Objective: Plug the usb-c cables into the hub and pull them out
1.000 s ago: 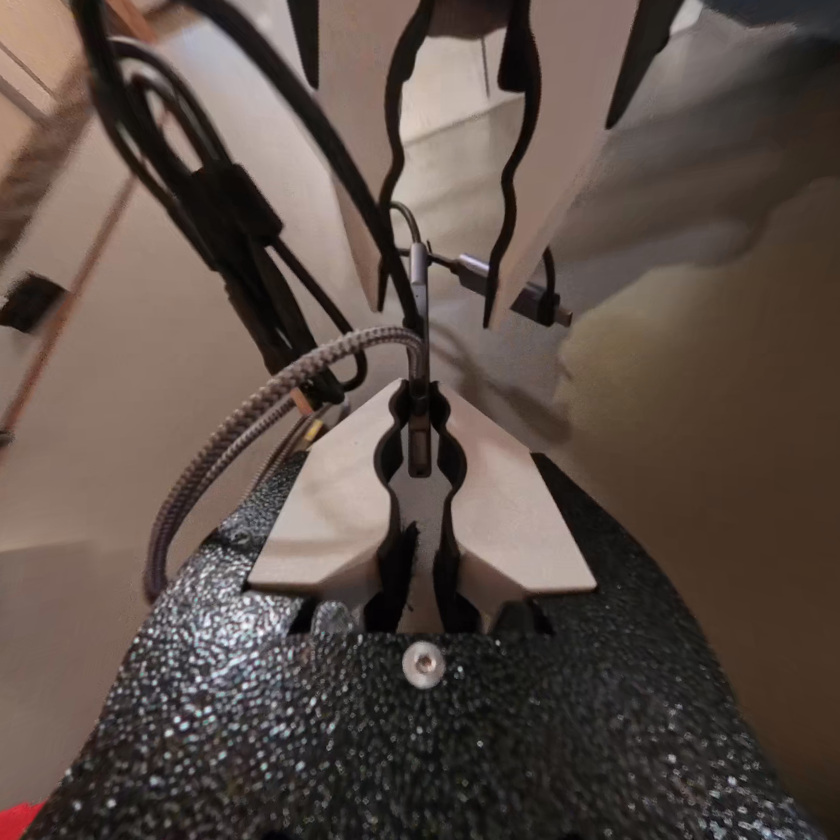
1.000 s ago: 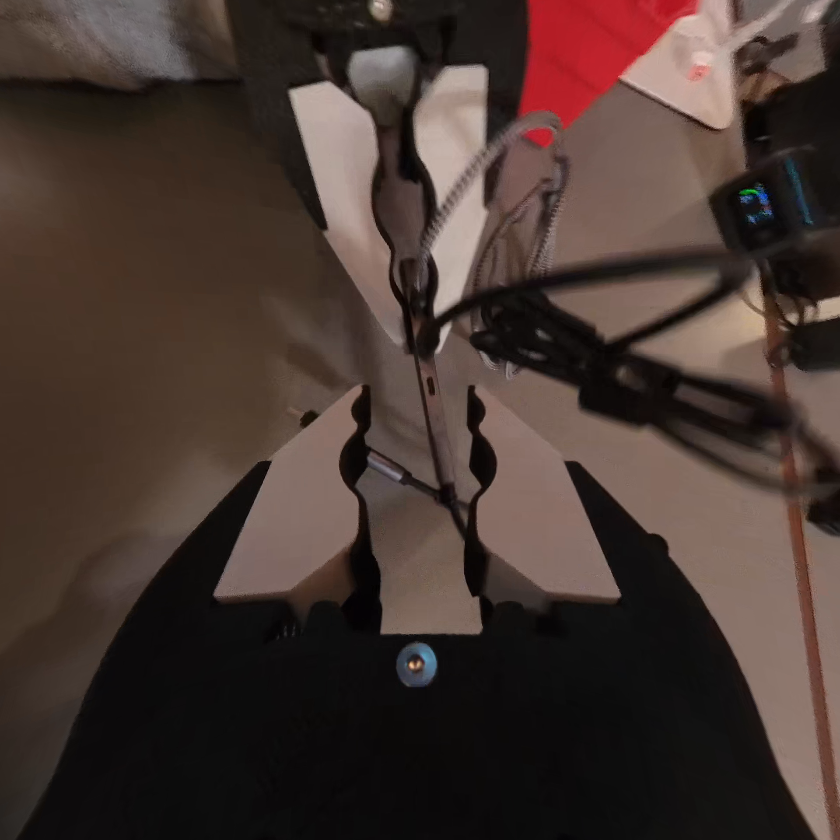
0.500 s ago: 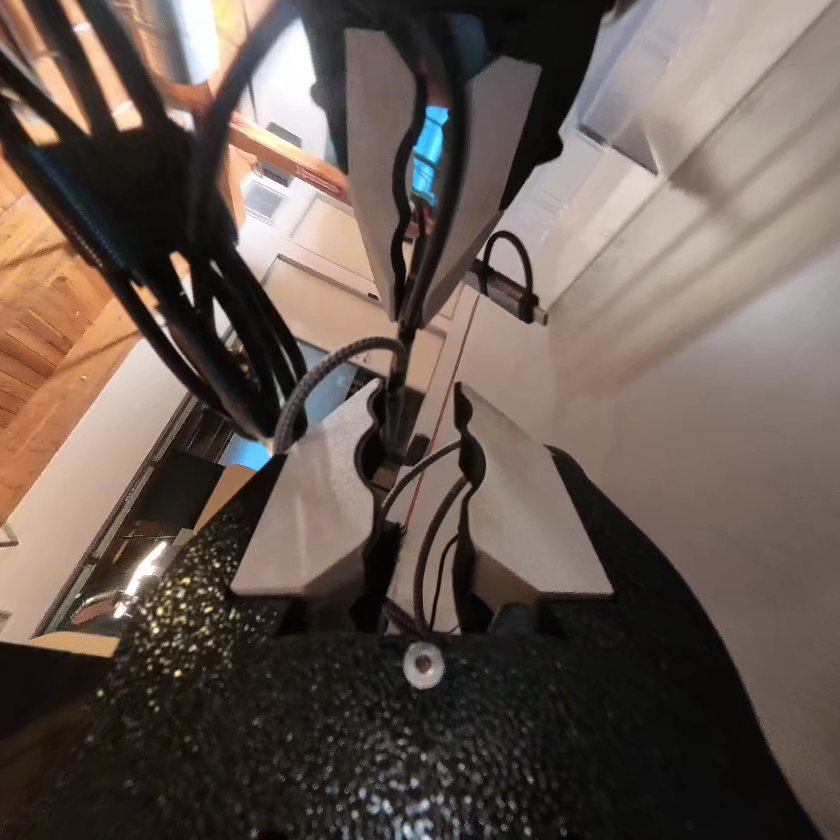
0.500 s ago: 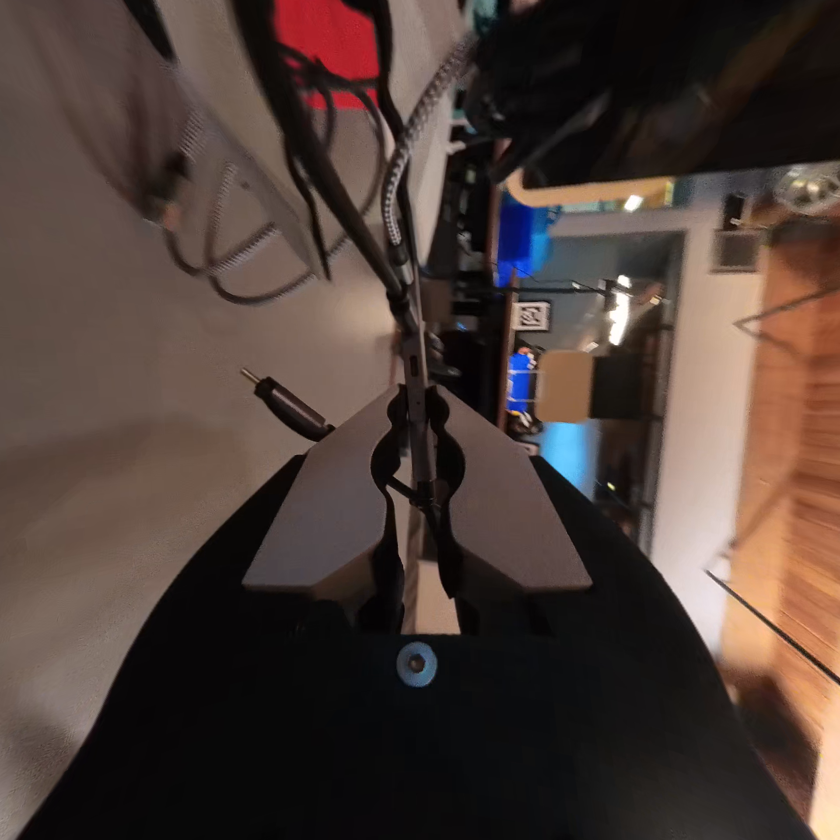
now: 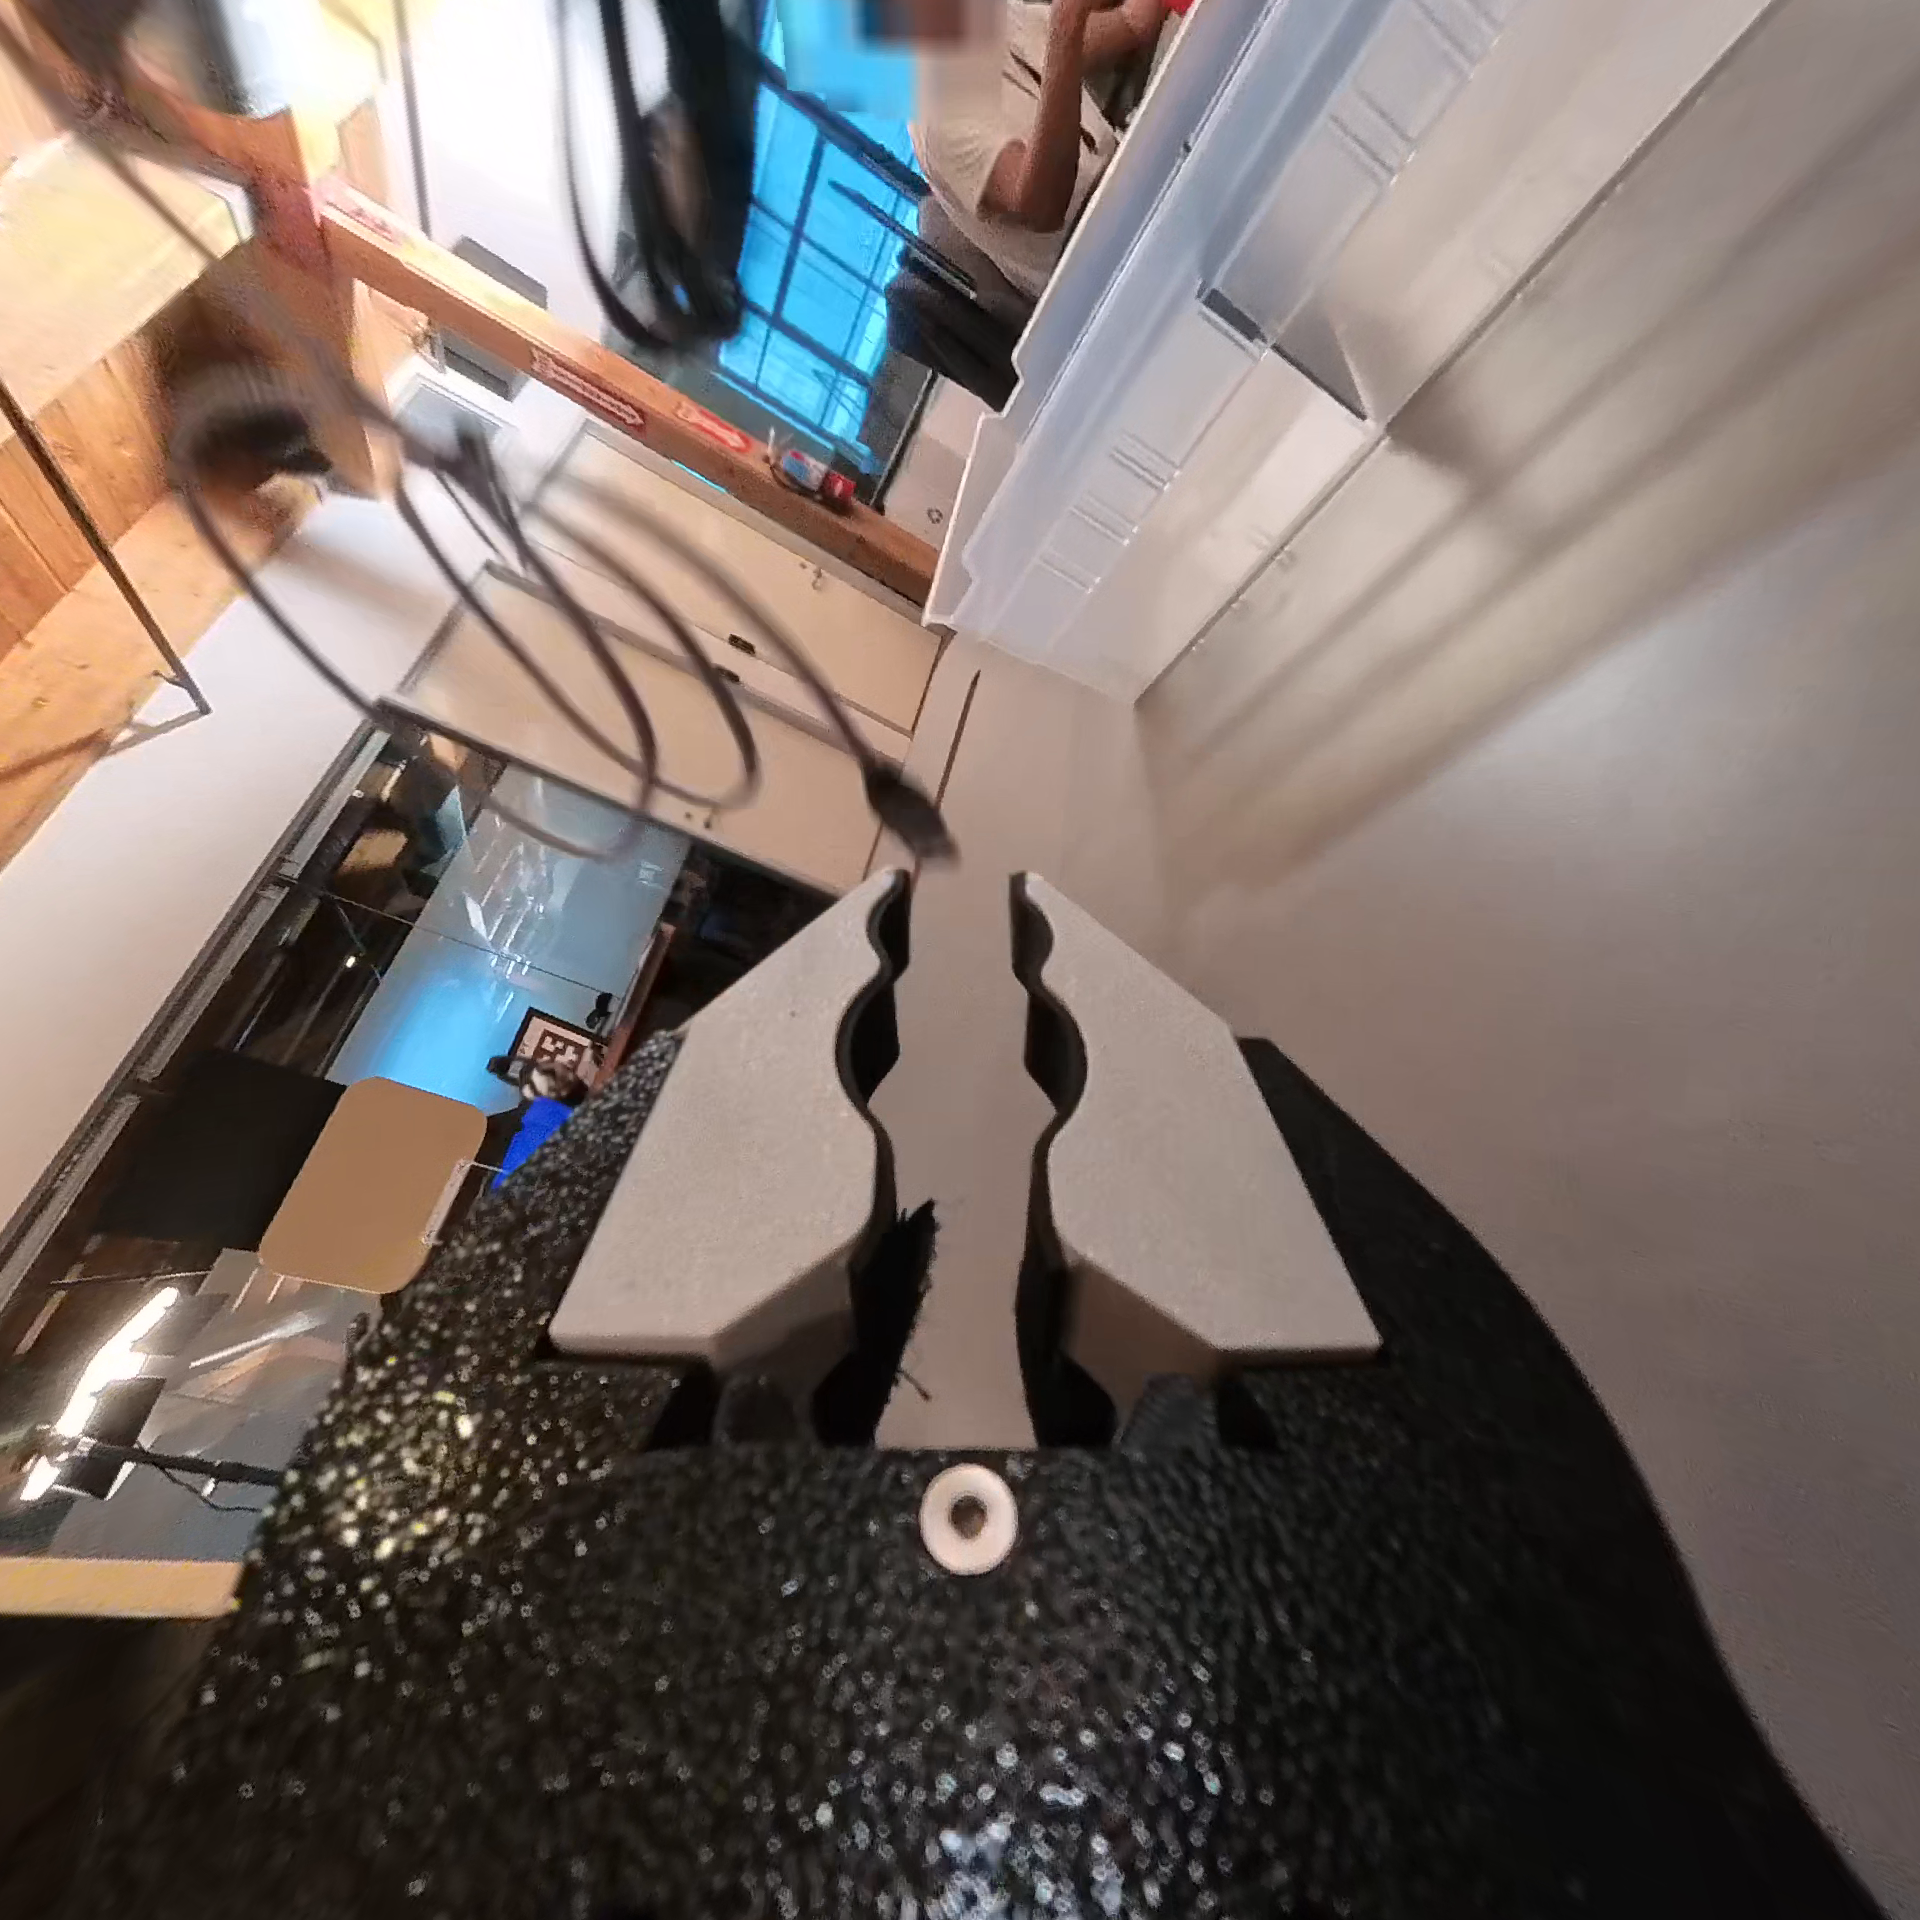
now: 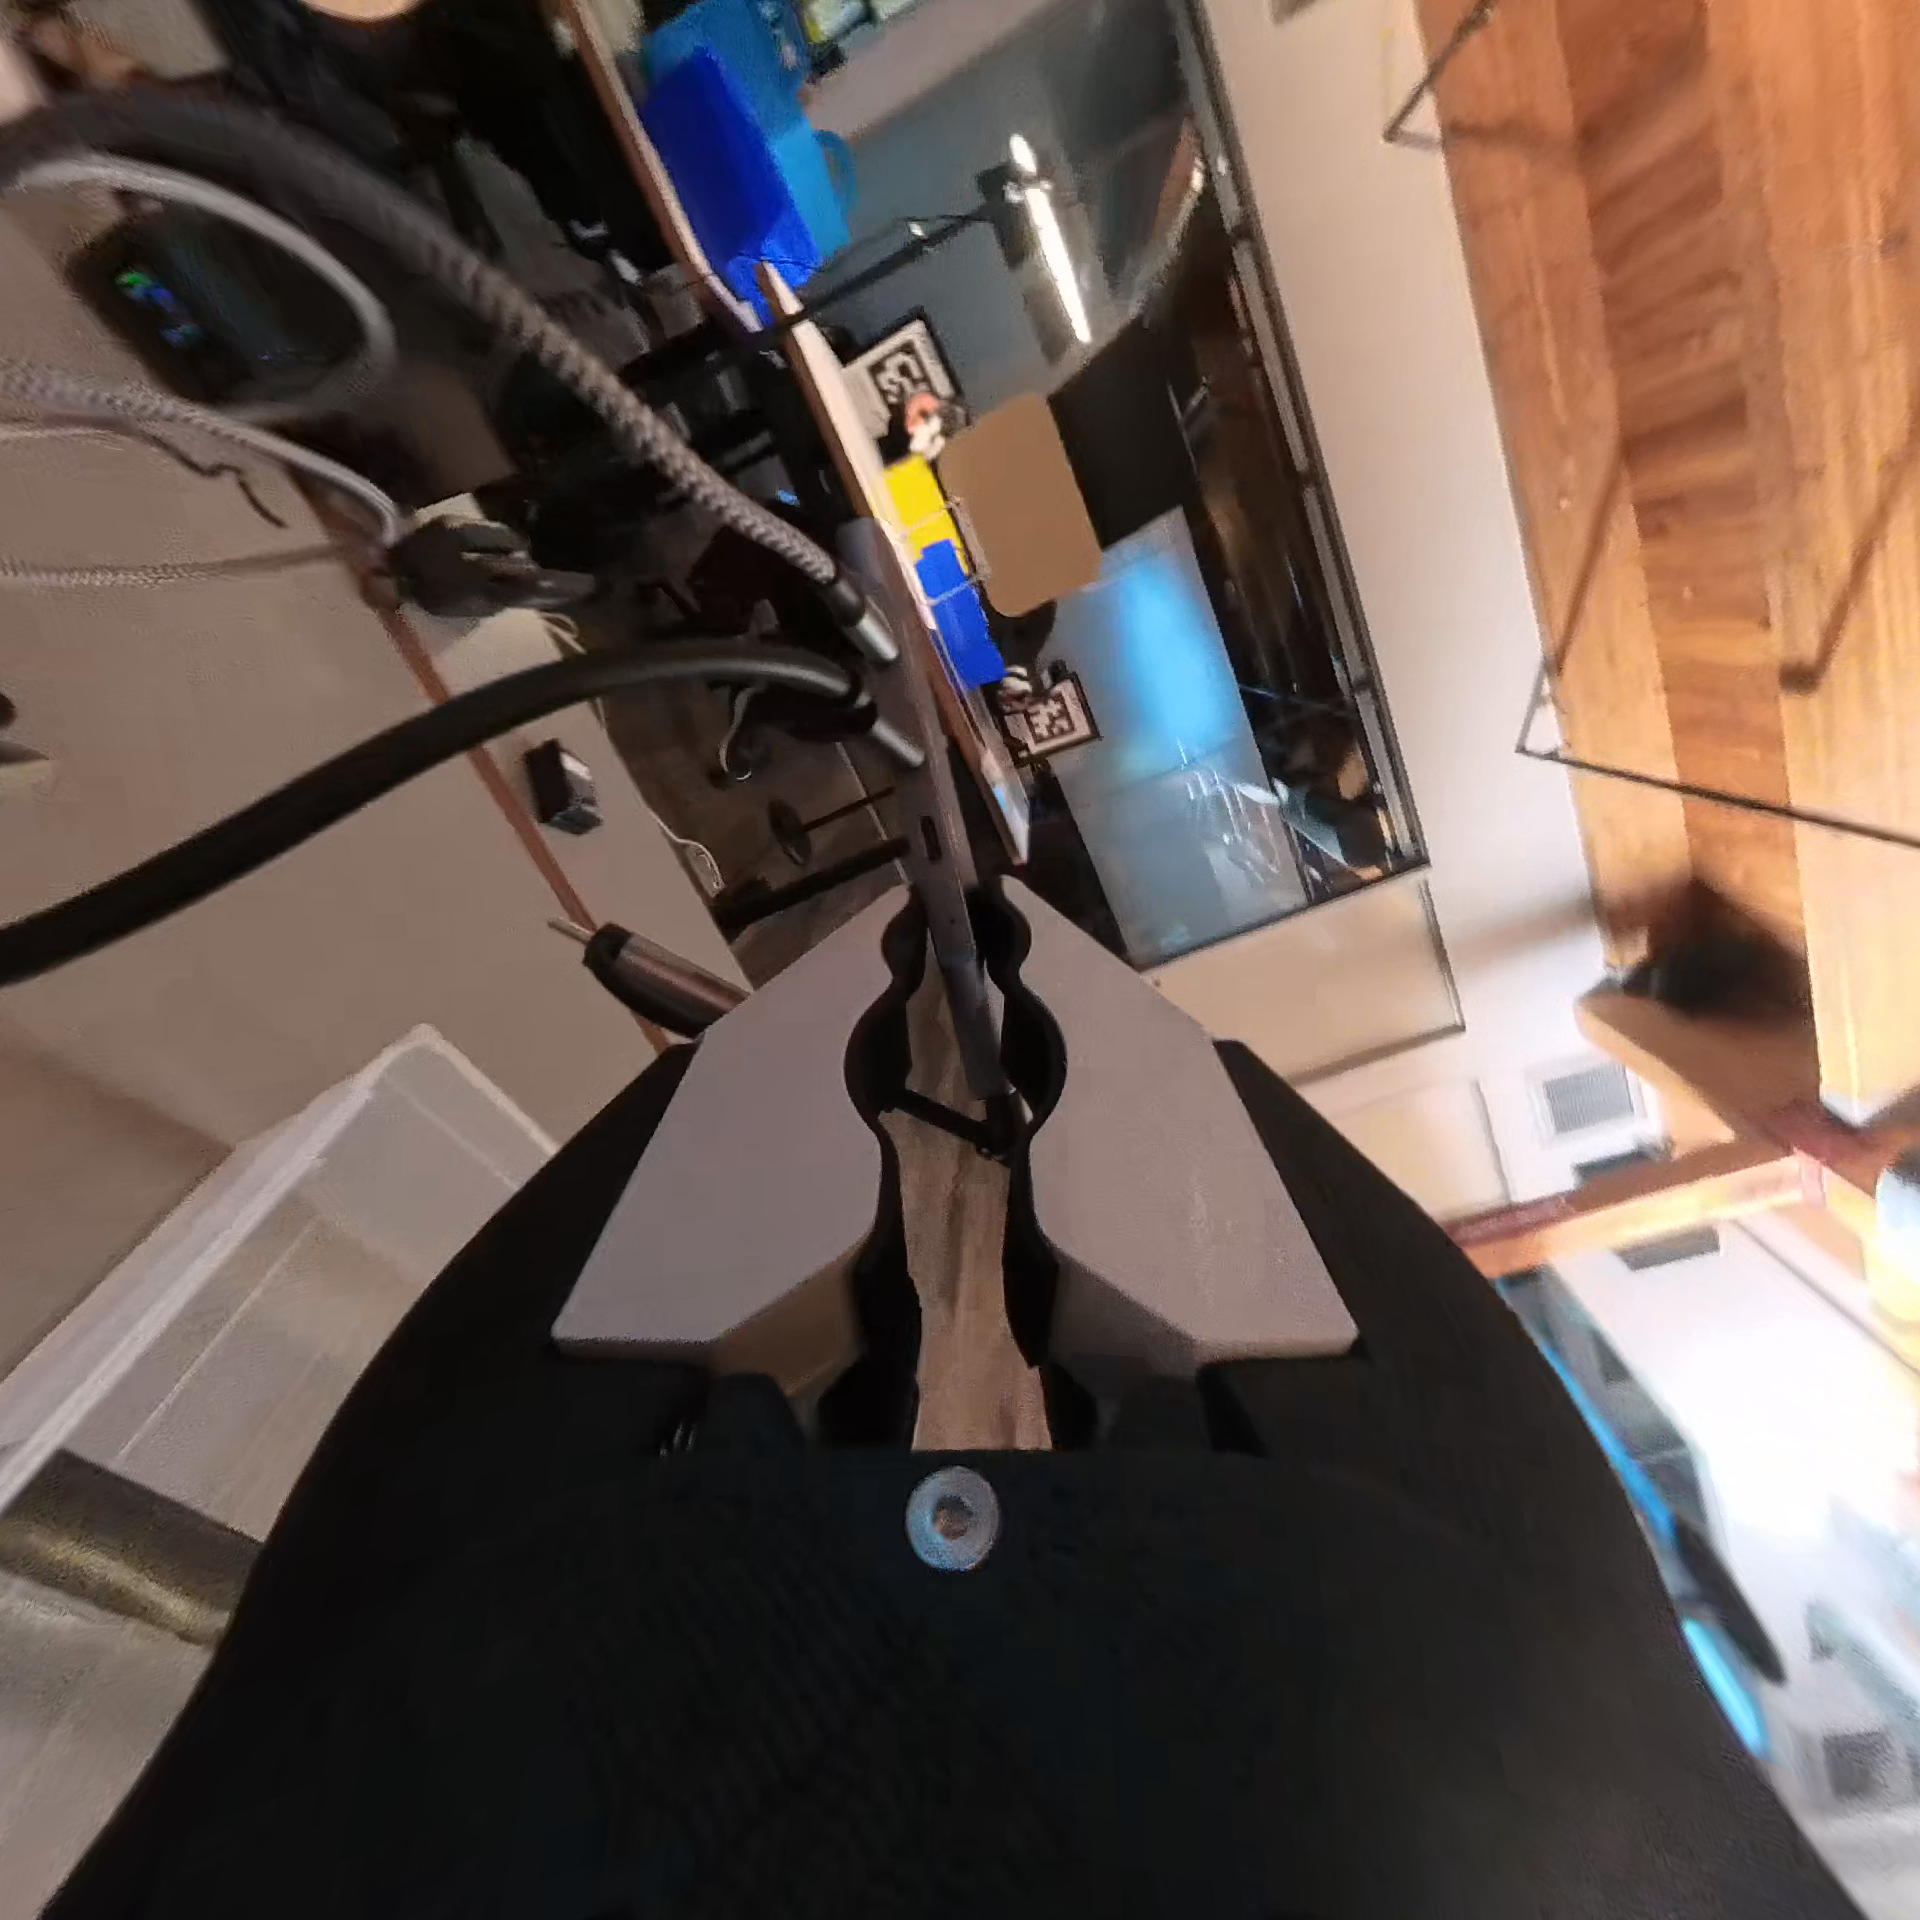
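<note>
In the right wrist view my right gripper (image 6: 961, 904) is shut on the lower end of a slim grey hub (image 6: 935, 821) and holds it in the air. A braided cable (image 6: 582, 364) and a thick black cable (image 6: 416, 727) are plugged into the hub's side above my fingers. A loose grey plug (image 6: 649, 966) hangs left of the fingers. In the left wrist view my left gripper (image 5: 958, 894) is open and empty. Thin black cables (image 5: 582, 644) dangle blurred ahead of it, and a black plug (image 5: 909, 821) hangs just past the left fingertip.
A clear plastic bin (image 6: 312, 1195) sits at lower left of the right wrist view, and a dark device with a lit display (image 6: 187, 301) lies at upper left. The left wrist view shows a white bin (image 5: 1122, 416) and a person (image 5: 1008, 135) behind it. Tip to tip, the grippers are about 30 cm apart.
My right gripper closed on the hub and swung it up. My left gripper let go of the hub end, opened and moved away from it. Both views tilted toward the room.
</note>
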